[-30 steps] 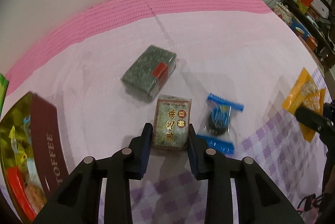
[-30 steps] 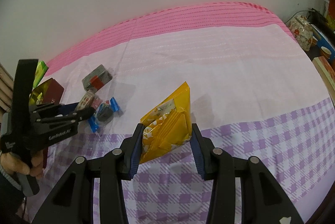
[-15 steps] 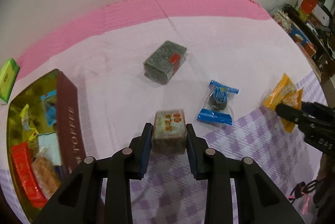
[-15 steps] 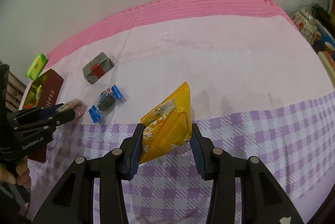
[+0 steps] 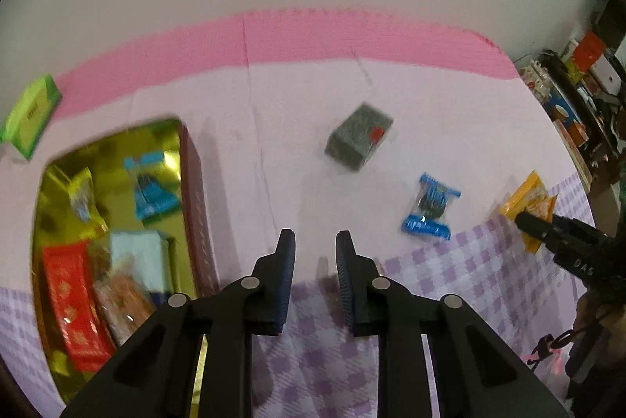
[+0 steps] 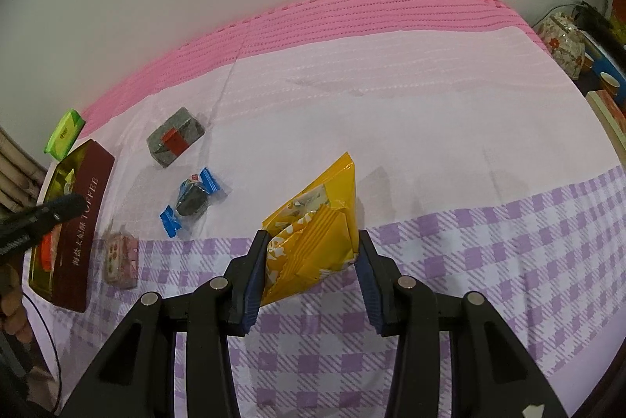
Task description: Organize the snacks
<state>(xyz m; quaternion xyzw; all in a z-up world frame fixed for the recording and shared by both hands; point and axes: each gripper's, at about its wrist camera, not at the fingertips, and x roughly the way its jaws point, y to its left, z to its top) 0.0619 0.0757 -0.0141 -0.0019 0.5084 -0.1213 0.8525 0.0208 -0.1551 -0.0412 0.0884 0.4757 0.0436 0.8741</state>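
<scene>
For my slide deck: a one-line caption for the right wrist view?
Right gripper shut on a yellow snack bag above the checked cloth; toffee tin at left.

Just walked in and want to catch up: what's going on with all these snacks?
A person with a gripper in each hand is sorting snacks into a toffee tin. The right gripper is clamped on a yellow bag. The left gripper is closed and empty near the tin; a small pinkish packet lies beside it. A grey block and a blue-wrapped candy wait on the cloth.
</scene>
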